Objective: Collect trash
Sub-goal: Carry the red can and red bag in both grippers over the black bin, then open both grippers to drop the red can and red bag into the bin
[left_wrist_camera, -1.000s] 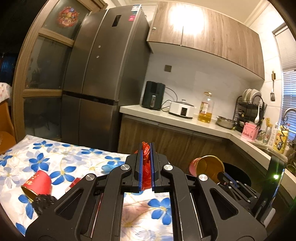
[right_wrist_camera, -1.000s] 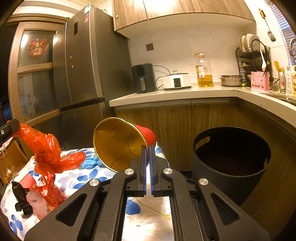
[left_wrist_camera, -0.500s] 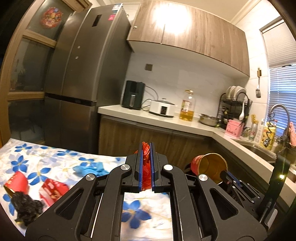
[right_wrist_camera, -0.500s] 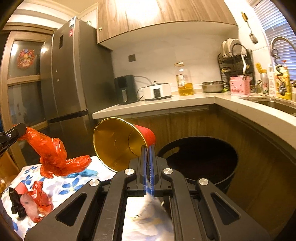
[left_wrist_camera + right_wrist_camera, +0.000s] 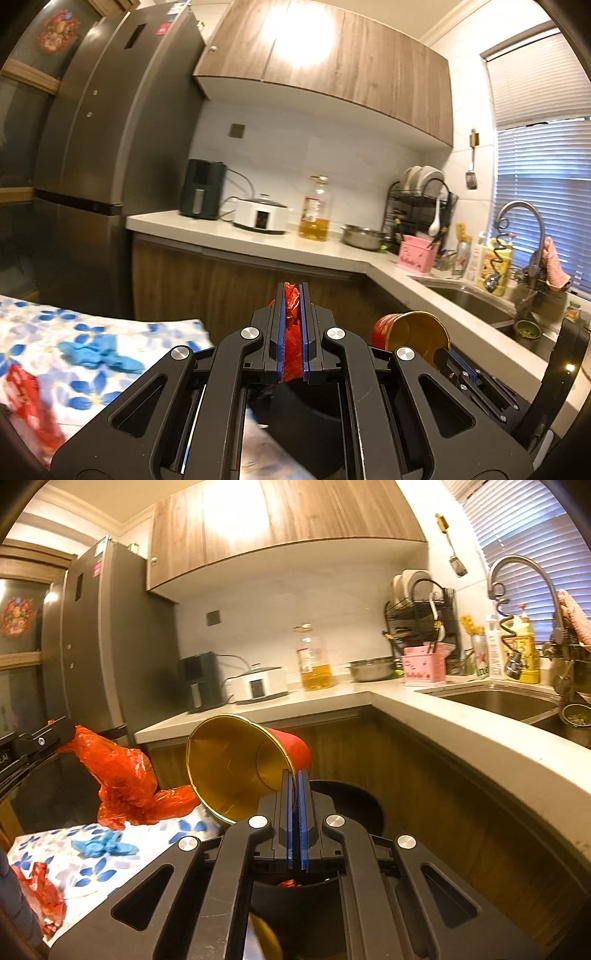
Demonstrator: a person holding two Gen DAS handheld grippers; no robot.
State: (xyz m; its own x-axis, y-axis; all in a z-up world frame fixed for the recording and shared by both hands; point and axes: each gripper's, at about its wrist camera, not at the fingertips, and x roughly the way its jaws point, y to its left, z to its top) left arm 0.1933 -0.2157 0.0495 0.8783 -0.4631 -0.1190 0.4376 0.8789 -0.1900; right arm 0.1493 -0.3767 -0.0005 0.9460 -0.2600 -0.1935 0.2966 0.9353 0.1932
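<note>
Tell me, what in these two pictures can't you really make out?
- Black bin: right wrist view, its inside is mostly covered by the right gripper; only a red scrap shows.
- Red plastic bag: left wrist view, mostly behind the left gripper.
- Red item on the flowered cloth: left wrist view, blurred and cut by the edge.
- Bottle labels by the sink: too small to read.

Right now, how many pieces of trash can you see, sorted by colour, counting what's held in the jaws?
Red: 3 (bag in the left jaws, cup in the right jaws, wrapper on the table)
Blue: 1 (glove on the table)
Total: 4
</note>
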